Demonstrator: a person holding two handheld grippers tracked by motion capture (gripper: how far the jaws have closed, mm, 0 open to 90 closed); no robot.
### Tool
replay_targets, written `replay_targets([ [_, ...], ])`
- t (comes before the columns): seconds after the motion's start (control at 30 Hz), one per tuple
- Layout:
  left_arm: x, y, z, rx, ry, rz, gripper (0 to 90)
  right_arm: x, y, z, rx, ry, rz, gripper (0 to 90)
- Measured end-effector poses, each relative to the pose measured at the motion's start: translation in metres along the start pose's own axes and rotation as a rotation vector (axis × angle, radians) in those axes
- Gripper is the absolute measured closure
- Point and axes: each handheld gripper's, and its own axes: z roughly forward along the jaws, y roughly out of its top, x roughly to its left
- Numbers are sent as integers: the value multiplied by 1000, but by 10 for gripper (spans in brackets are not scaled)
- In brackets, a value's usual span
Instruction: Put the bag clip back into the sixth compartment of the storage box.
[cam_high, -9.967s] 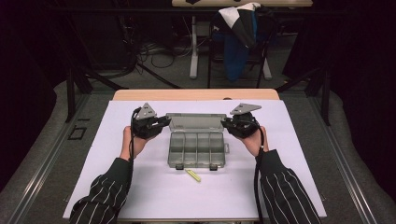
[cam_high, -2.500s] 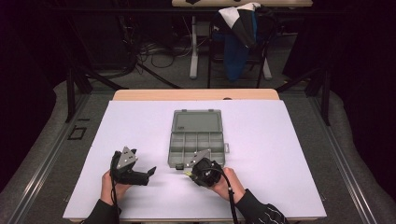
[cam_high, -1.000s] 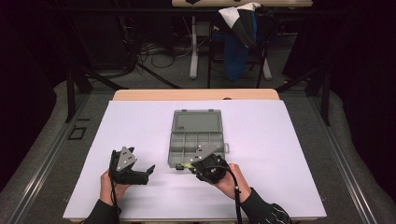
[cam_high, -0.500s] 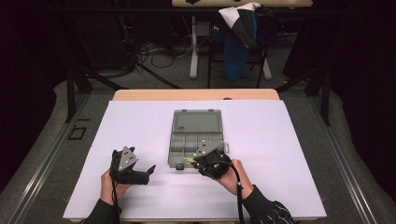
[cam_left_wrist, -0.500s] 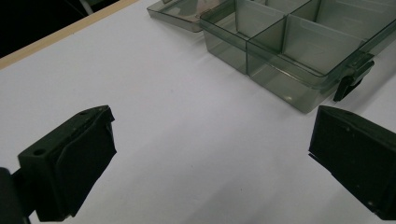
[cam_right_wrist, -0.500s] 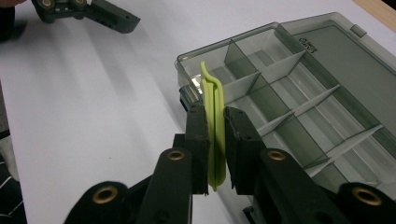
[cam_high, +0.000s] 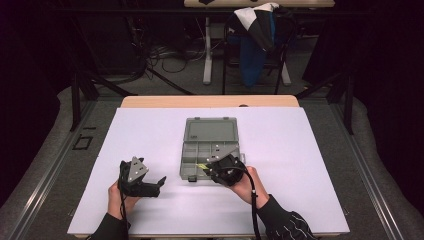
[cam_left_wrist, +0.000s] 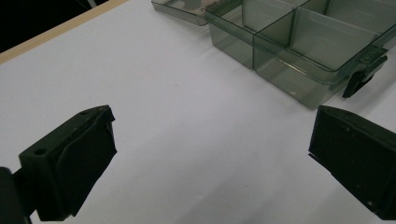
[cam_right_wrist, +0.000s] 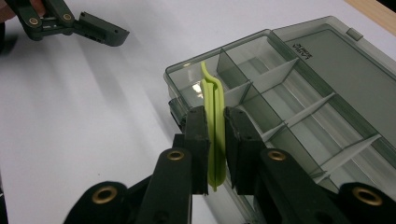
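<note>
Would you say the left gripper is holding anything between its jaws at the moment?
No, in the left gripper view the left gripper has its jaws standing wide apart over bare white table, with nothing between them.

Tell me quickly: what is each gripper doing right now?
Left gripper: open, holding nothing, above the white table.
Right gripper: closed on a green clip, over the box.

My table (cam_high: 150, 102) is wooden, covered by a white sheet (cam_high: 300, 150). On the sheet, near its middle, lies an open grey compartment box (cam_high: 207, 145), lid flat behind it.
</note>
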Motion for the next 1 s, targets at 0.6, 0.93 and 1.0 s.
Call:
replay_targets([
  [0.6,-1,0,-1,-1,0,5,1,-12,7,13,9,-34,81,803],
  [0.93,0,0,-3,-18,9,-1,2,-17,11,24,21,-45,148,802],
  [1.0,-1,0,-3,-15,8,2,2,-17,11,28,24,-53,164,802],
])
